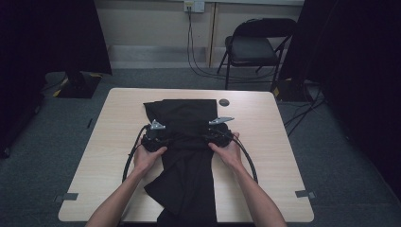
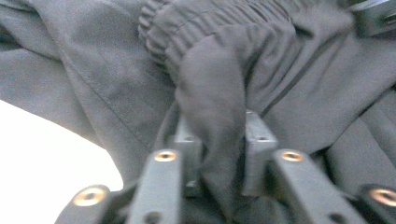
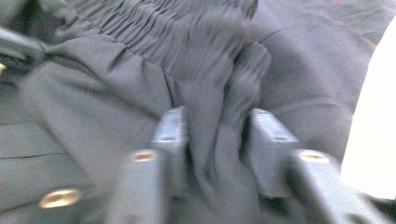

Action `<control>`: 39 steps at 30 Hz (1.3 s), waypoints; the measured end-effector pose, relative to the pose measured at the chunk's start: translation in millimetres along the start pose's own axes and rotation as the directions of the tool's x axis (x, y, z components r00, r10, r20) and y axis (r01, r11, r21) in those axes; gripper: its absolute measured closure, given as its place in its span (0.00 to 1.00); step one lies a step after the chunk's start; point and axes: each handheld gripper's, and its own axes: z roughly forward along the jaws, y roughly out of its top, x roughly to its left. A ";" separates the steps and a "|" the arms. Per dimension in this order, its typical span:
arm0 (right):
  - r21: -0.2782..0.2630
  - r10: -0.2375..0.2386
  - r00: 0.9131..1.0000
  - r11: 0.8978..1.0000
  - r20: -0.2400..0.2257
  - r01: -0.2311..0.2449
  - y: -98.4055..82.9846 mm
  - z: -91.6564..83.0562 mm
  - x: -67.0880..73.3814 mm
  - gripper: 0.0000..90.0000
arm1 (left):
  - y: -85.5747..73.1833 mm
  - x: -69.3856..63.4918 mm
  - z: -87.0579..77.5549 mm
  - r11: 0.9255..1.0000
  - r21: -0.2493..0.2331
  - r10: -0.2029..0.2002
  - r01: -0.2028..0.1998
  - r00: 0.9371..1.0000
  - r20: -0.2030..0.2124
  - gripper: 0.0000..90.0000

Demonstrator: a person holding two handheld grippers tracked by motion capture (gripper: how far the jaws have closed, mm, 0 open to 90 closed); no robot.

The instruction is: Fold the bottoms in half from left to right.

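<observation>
**High view: both tools clamped on the black garment, mid-table**

High view, what I see from here: black fabric garment (image 1: 187,142), looks like trousers with an elastic gathered waistband, lying down the middle of the light wooden table (image 1: 265,142). Its far part is spread flat toward the table's far edge. Its near part runs toward me and hangs off the near edge.

Left tool (image 1: 153,137) sits at the garment's left edge, with the left hand (image 1: 147,156) wrapped around it. Right tool (image 1: 218,135) is at the right edge, right hand (image 1: 229,151) on it. They're roughly level with each other, and the cloth between them is bunched into a narrow waist.

Left gripper view: left tool (image 2: 215,140) has its jaws closed most of the way on a thick fold of the cloth, just below the gathered waistband (image 2: 210,23). The fold fills the gap. Bare table shows bright at lower left.

Right gripper view: blurred, but the right tool (image 3: 217,140) is likewise pinched on a ridge of fabric next to the waistband (image 3: 163,28). The jaws are partly closed with cloth packed between them.

Also on the table: small dark round disc (image 1: 223,102) near the far edge, just beside the garment's far right corner, apart from it. Black folding chair (image 1: 255,47) stands on the floor beyond the table.
</observation>
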 end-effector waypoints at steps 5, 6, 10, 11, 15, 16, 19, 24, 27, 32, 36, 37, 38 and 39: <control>-0.072 -0.007 1.000 0.997 0.003 0.008 -8.7 -37.9 5.9 0.51 | 0.3 -0.8 -16.8 1.000 -0.023 -0.013 0.013 1.000 0.026 0.63; -0.095 -0.014 1.000 0.995 -0.007 0.013 -16.8 -55.7 9.3 0.55 | 1.6 -4.3 -31.0 0.999 -0.047 0.019 -0.018 0.999 0.027 0.62; -0.076 -0.019 0.997 0.997 -0.078 0.014 -35.8 -72.0 20.9 0.64 | -3.6 -10.5 -54.0 0.997 -0.069 0.031 -0.026 0.997 0.073 0.64; -0.076 -0.019 0.997 0.997 -0.078 0.014 -35.8 -72.0 20.9 0.64 | -3.6 -10.5 -54.0 0.997 -0.069 0.031 -0.026 0.997 0.073 0.66; -0.013 -0.039 0.993 0.999 -0.110 0.037 -52.3 -63.2 34.0 0.58 | -19.1 -18.8 -51.2 0.995 -0.030 0.100 -0.098 0.992 0.078 0.69; 0.021 -0.039 0.994 0.999 -0.103 0.041 -58.0 -54.3 36.3 0.55 | -24.3 -18.0 -47.3 0.996 -0.017 0.087 -0.086 0.992 0.090 0.67; 0.038 -0.023 0.994 0.999 -0.110 0.027 -61.2 -47.7 36.3 0.50 | -26.3 -16.7 -45.9 0.996 -0.019 0.084 -0.083 0.992 0.091 0.63; 0.027 -0.097 0.994 0.995 -0.056 0.099 -59.6 -42.0 44.6 0.63 | -30.7 -15.8 -32.2 0.990 0.049 0.129 -0.129 0.992 0.006 0.60; 0.021 -0.124 0.992 0.992 -0.034 0.124 -58.1 -42.6 49.4 0.97 | -29.7 -17.7 -30.0 0.991 0.042 0.126 -0.125 0.992 -0.019 0.58; 0.008 -0.064 0.997 0.998 -0.039 0.065 -58.0 -58.9 36.9 1.00 | -28.9 -18.7 -28.6 0.993 0.041 0.116 -0.114 0.992 -0.041 0.58; -0.002 -0.037 0.999 0.999 -0.009 0.037 -64.3 -81.3 25.4 1.00 | -28.9 -18.4 -28.4 0.992 0.039 0.120 -0.118 0.992 -0.042 0.58; -0.002 -0.037 0.999 0.999 -0.009 0.037 -64.3 -81.3 25.4 1.00 | -28.9 -18.4 -28.4 0.992 0.039 0.120 -0.118 0.992 -0.042 0.58; 0.017 -0.039 0.999 0.999 0.008 0.039 -72.1 -89.5 19.0 1.00 | -29.0 -18.5 -28.4 0.992 0.038 0.118 -0.117 0.992 -0.040 0.58; 0.017 -0.039 0.999 0.999 0.008 0.039 -72.1 -89.5 19.0 1.00 | -28.9 -18.4 -28.4 0.992 0.039 0.121 -0.119 0.992 -0.041 0.58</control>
